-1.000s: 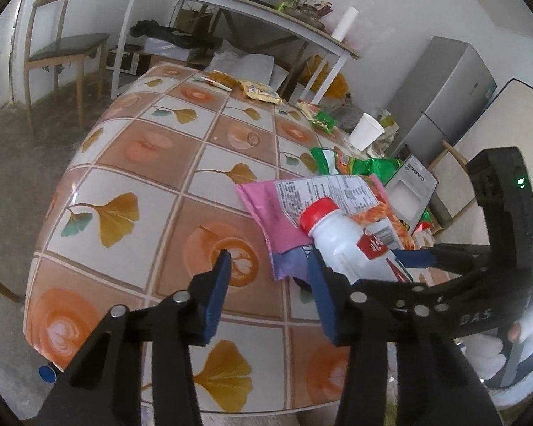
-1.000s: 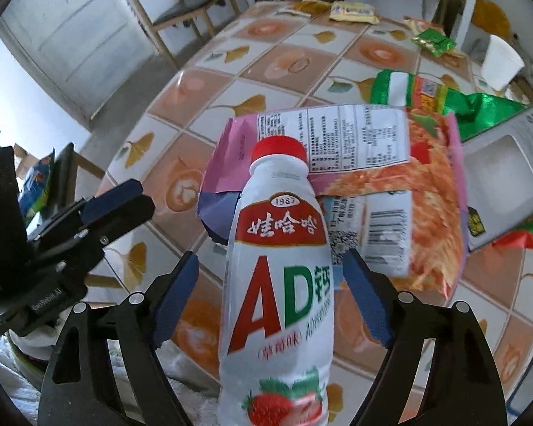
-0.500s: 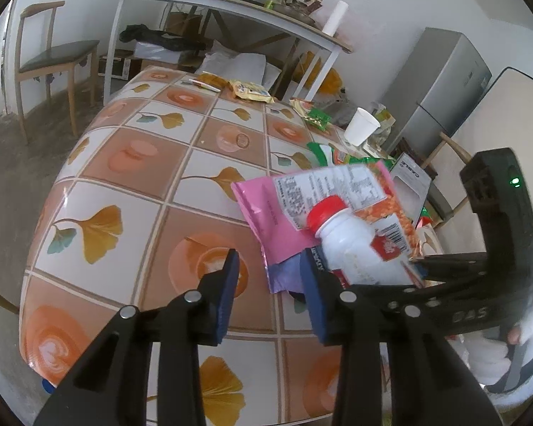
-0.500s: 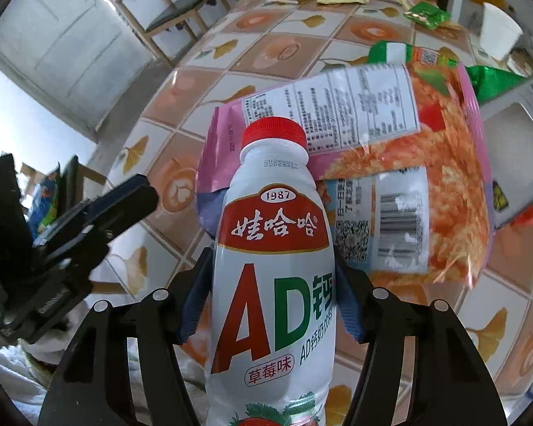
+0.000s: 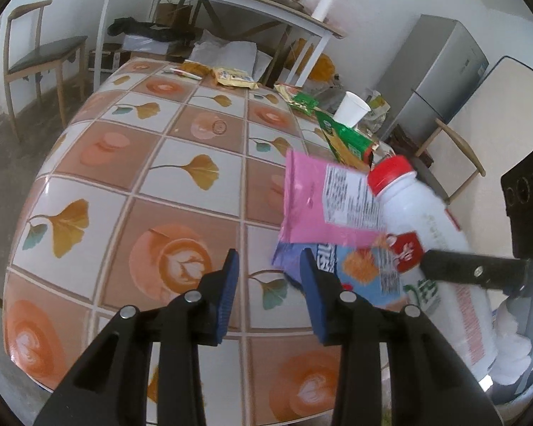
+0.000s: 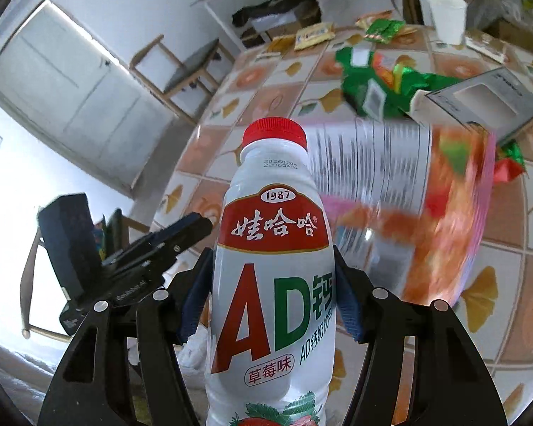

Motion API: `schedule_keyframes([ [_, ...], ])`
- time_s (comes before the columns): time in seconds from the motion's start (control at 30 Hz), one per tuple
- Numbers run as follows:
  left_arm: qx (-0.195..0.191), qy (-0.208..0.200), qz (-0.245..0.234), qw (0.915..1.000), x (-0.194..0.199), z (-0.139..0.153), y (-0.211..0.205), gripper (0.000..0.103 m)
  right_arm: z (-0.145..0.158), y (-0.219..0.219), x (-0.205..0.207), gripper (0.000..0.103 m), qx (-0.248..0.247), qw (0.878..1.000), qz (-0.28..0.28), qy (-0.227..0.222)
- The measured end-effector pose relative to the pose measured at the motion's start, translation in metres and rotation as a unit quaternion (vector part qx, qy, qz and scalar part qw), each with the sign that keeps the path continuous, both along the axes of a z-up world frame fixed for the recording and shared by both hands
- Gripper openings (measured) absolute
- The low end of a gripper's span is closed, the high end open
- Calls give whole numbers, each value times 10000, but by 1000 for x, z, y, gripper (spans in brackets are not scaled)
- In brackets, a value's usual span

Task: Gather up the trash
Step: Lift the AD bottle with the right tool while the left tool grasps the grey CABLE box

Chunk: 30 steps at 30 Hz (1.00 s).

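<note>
Two tongs are in play, and only the right tongs (image 6: 272, 305) carry anything: their blue pads are clenched on the lower body of the white drink bottle (image 6: 273, 277), which stands between them with its long axis running straight out along the fingers, red cap farthest from the hand. The bottle looks lifted clear of the worktop (image 5: 181, 191), though its base is hidden. The left tongs (image 5: 266, 294) hang released and bare over the tiles, jaws parted with nothing between them.

Just beyond and to the right of the left tongs lies the pink snack bag (image 5: 312, 202), flat on the worktop and partly under the bottle as seen from the left wrist. The left hand is the nearer and freer one for that bag; I judge its near corner the likeliest place to bite.
</note>
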<state>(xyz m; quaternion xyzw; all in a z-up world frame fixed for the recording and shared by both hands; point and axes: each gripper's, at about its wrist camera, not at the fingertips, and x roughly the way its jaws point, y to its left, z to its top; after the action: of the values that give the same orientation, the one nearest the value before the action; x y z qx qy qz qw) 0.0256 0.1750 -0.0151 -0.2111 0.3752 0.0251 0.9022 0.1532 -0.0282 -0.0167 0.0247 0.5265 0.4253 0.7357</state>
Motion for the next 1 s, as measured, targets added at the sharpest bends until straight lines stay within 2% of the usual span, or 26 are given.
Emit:
schedule_keyframes([
  [0.23,127,60,-130,9998,7,-1,-18,34,15,-43,6,59,485,9977,-474,2],
  [0.5,214,70,-188,9996,9,1,-28,34,26,-111,23,59,791,9887,-1273,92],
  [0.63,246,47,-201,9995,15,17,-26,39,26,-146,28,59,946,9798,-1760,121],
  [0.73,224,-222,-284,9991,25,42,-22,46,25,-169,27,59,985,9719,-2132,145],
  [0.83,26,-325,-683,9971,51,68,-24,61,20,-193,29,59,978,9635,-2488,170],
  [0.93,-429,-88,-1418,9889,93,86,-38,68,12,-207,32,59,967,9576,-2705,226],
  [0.97,-585,27,-1695,9838,112,90,-47,71,8,-212,33,59,1002,9555,-2760,277],
  [1.0,-580,118,-1854,9809,126,92,-55,73,5,-215,34,59,1025,9542,-2793,315],
])
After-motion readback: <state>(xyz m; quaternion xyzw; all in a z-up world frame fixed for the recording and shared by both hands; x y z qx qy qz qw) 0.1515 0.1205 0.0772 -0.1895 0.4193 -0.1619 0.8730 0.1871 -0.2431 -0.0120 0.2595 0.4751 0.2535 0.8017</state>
